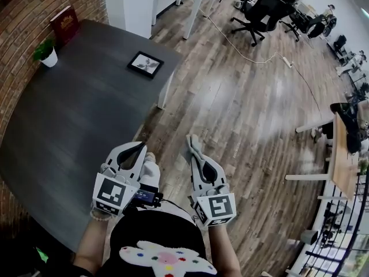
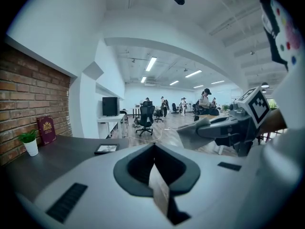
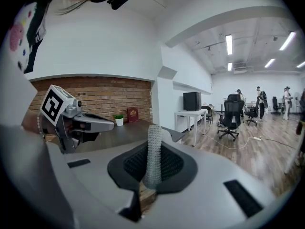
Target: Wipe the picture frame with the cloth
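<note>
Right gripper (image 1: 196,153): clamped on grey waffle-weave cloth (image 3: 153,151), strip standing upright between jaws. Judged held ready as wiping pad.
Left gripper (image 1: 141,146): jaws together, nothing between. Judged free to steady frame.
Picture frame (image 1: 145,63): flat on dark table (image 1: 75,126), well ahead of both claws, untouched.
Potted plant (image 1: 45,52), red book (image 1: 64,23): ahead-left of left claw, by brick wall, clear of work.
Wiping judged not yet begun; forward reach needed.
</note>
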`<state>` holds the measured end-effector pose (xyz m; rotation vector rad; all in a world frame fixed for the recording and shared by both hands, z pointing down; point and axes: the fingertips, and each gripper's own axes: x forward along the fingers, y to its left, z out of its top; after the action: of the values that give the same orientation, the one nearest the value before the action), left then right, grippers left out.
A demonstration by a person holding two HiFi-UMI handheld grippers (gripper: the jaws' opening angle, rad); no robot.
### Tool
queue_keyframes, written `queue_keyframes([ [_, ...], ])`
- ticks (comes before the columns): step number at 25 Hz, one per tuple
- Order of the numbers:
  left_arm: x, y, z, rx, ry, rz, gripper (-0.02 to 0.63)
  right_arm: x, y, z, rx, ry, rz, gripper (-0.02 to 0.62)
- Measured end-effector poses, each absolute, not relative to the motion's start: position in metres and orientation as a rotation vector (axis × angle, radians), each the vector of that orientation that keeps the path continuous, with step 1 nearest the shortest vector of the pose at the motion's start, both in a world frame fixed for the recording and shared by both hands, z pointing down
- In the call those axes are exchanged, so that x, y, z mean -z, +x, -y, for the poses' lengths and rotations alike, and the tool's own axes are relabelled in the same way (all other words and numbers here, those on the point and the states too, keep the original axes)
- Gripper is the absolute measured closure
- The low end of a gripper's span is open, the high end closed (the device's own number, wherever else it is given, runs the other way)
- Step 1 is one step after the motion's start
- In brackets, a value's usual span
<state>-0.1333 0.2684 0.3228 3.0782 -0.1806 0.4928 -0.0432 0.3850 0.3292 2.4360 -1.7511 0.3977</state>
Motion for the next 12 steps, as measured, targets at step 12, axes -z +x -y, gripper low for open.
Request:
queue_keyframes([
  [12,-0.32,-0.053,-0.142,-0.483,3.05,0.204,0.597,-0.328,0.039,-0.249,-0.421,2.39,1.775,0.571],
])
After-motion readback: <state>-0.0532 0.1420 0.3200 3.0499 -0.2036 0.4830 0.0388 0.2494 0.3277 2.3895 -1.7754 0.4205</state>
